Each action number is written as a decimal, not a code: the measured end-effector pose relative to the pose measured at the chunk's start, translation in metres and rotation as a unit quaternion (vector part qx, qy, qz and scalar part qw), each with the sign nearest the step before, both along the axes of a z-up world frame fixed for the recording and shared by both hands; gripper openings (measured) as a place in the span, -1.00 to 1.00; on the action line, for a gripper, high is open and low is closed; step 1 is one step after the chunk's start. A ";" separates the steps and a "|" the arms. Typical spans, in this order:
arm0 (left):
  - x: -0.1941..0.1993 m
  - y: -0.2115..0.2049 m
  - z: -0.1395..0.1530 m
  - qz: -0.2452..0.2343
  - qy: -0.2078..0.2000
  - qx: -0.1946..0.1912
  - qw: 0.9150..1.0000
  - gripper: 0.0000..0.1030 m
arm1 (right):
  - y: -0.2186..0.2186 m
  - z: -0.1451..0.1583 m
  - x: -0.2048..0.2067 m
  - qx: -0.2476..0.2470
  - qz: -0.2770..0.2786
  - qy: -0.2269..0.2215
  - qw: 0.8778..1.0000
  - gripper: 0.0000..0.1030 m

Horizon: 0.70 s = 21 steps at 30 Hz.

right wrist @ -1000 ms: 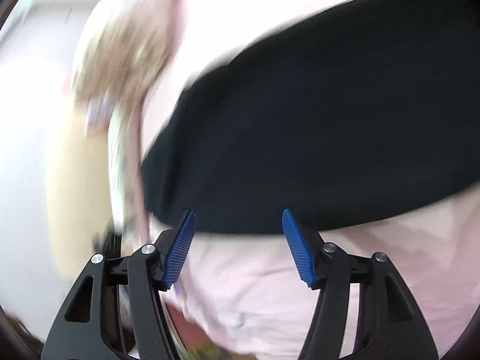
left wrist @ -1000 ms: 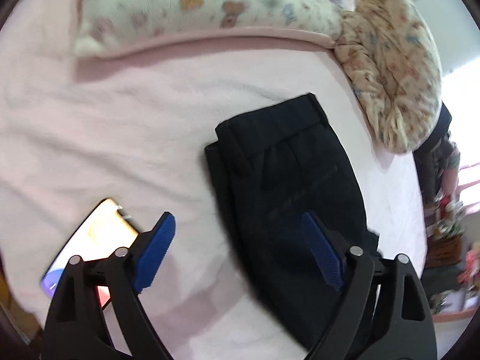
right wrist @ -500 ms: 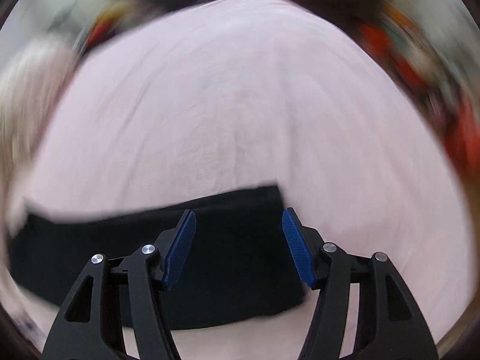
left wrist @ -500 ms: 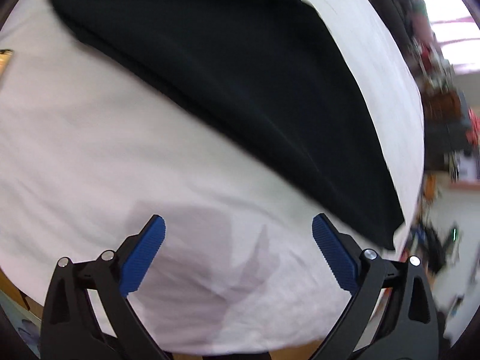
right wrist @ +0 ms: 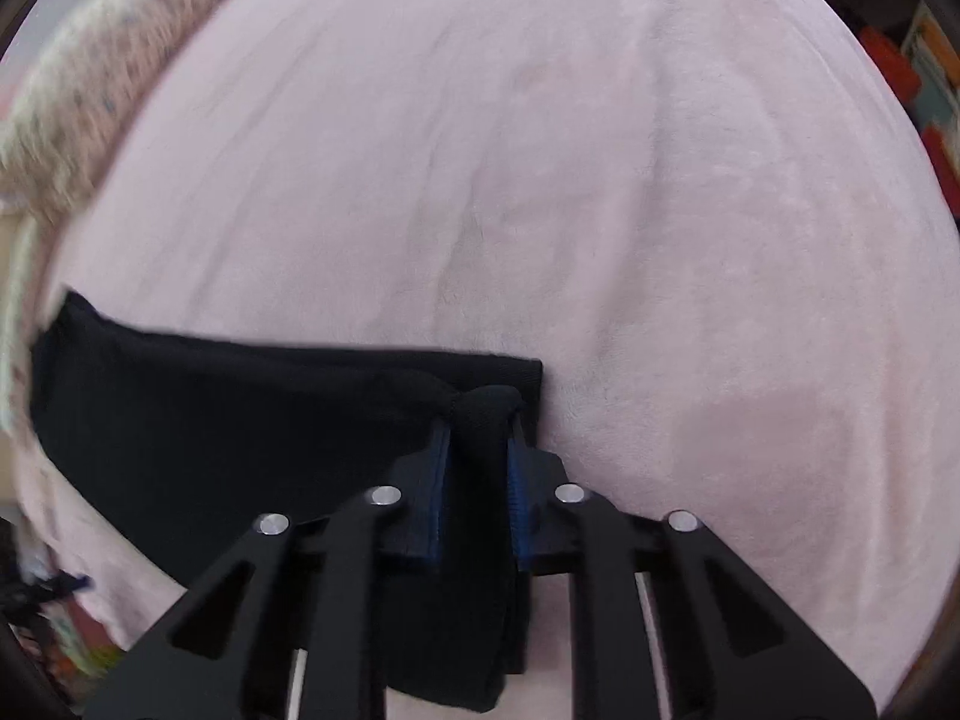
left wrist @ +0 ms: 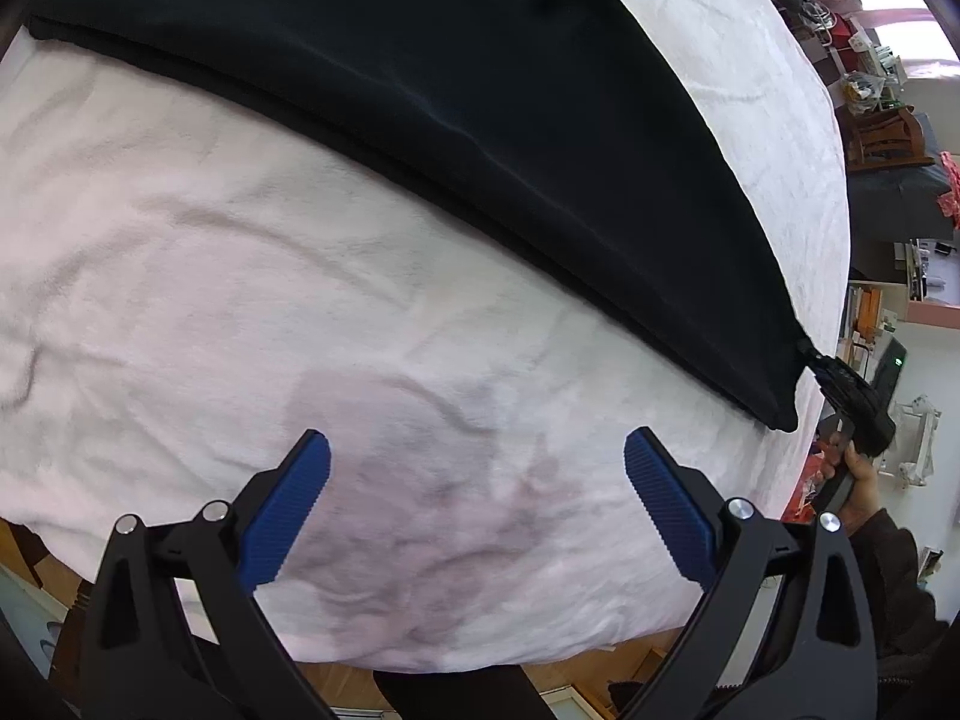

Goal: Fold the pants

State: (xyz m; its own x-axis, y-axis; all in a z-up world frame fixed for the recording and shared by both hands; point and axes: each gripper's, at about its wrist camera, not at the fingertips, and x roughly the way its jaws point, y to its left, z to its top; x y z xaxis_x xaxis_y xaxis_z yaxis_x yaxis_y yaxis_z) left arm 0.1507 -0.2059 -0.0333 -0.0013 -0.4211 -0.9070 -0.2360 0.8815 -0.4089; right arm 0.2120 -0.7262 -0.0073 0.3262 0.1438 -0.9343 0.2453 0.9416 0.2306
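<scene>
Item: black pants (left wrist: 480,138) — lying in a long folded strip on the pink bed (left wrist: 240,300). Right gripper (right wrist: 480,462) fingers have just closed on one end corner; left gripper (left wrist: 477,510) fingers wide, empty. Crosswise fold apparently outstanding

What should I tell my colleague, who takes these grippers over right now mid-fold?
Right gripper: jaws have just closed, now shut on a bunched corner at the end of the black pants.
Left gripper: wide open, nothing in it, over the bare pink blanket beside the pants' long edge.
Done: pants lie narrow and long on the bed, one end gripped.
Left: probably grip the same end with the left, then fold across.
</scene>
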 end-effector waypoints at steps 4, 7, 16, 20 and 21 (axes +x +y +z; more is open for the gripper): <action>-0.001 -0.011 0.000 -0.003 0.001 0.002 1.000 0.92 | -0.003 0.005 0.005 0.005 -0.004 -0.017 1.000 -0.69; -0.002 -0.015 0.002 -0.015 -0.003 0.002 1.000 0.92 | -0.006 -0.007 0.012 -0.008 -0.004 0.004 1.000 -0.67; -0.001 -0.032 0.001 -0.039 0.005 -0.003 0.999 0.94 | -0.026 0.034 -0.050 0.088 -0.156 -0.071 0.981 0.39; 0.002 -0.038 0.000 -0.050 0.014 -0.012 0.999 0.95 | -0.027 0.018 -0.128 0.200 -0.285 -0.096 0.932 0.39; 0.003 -0.040 0.001 -0.053 0.014 -0.013 0.998 0.95 | -0.025 0.010 -0.139 0.219 -0.307 -0.096 0.921 0.39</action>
